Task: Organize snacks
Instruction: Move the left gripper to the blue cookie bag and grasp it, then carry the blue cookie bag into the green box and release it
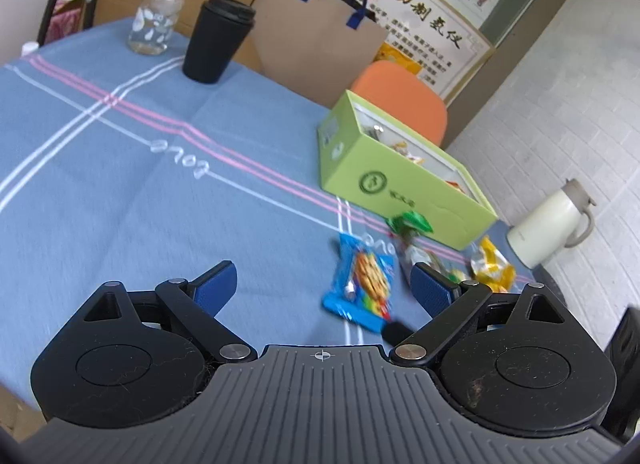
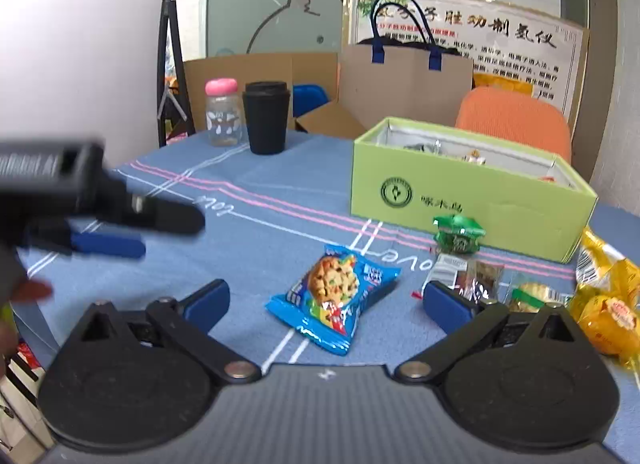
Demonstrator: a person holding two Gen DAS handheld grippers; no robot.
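Blue-padded fingers (image 2: 208, 300) of the right tool (image 2: 326, 300) stand spread wide, holding nothing, low over the blue striped worktop (image 2: 256, 200). Between them and just ahead lies a blue cookie packet (image 2: 334, 298), flat on the cloth and touching neither finger. Ahead and to the right of this tool sits a small green wrapped sweet (image 2: 458, 233), just in front of the open green box (image 2: 468, 194), with a clear-wrapped brown snack (image 2: 476, 276) near the right finger. Further right lie yellow snack packets (image 2: 608, 304), close beside the box's corner. Some items show inside the box, too small to name. To the left of the right tool hovers the left one, blurred, seen from the side with its blue finger pointing right.

From its own camera, the left tool (image 1: 322, 284) is likewise spread wide and empty above the worktop. That same cookie packet (image 1: 362, 280) lies inside its right finger (image 1: 430, 288), the green sweet (image 1: 412, 224) and the box (image 1: 400, 184) ahead to the right, and a yellow packet (image 1: 494, 264) further right.

Far ahead stand a black lidded cup (image 2: 266, 118), a pink-capped glass bottle (image 2: 222, 112) and a brown paper bag (image 2: 404, 84). Beyond the worktop's right edge, a cream jug (image 1: 550, 222) sits on the floor.
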